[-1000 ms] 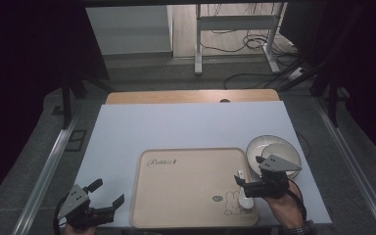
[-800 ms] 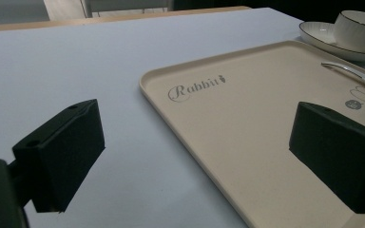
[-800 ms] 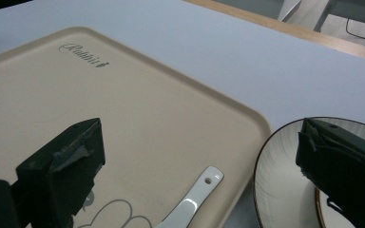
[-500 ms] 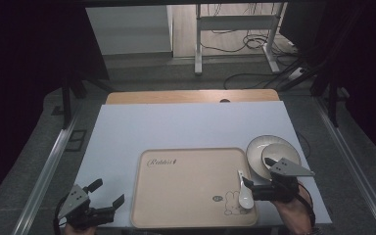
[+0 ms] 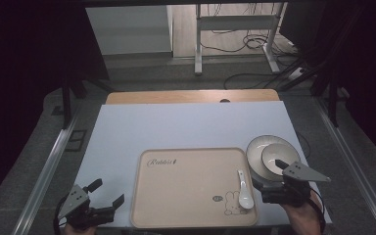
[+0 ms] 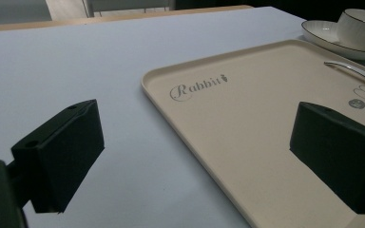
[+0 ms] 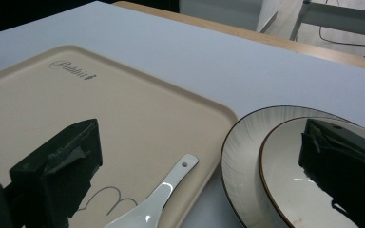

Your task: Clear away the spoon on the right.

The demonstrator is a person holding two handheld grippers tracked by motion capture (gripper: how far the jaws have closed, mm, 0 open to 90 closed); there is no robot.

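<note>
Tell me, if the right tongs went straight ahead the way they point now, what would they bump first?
Probably the bowl on its plate: one jaw of the right tongs is already over it, the other over the tray. Depth is hard to judge.

My tray [image 5: 191, 196] looks like smooth matt beige plastic; the spoon [image 7: 154, 202] on it is glossy white ceramic, as are the bowl [image 5: 277, 157] and plate [image 7: 240, 156]. The table sheet [image 5: 176, 127] is matt pale blue, wood [image 5: 186, 96] showing at its far edge
</note>
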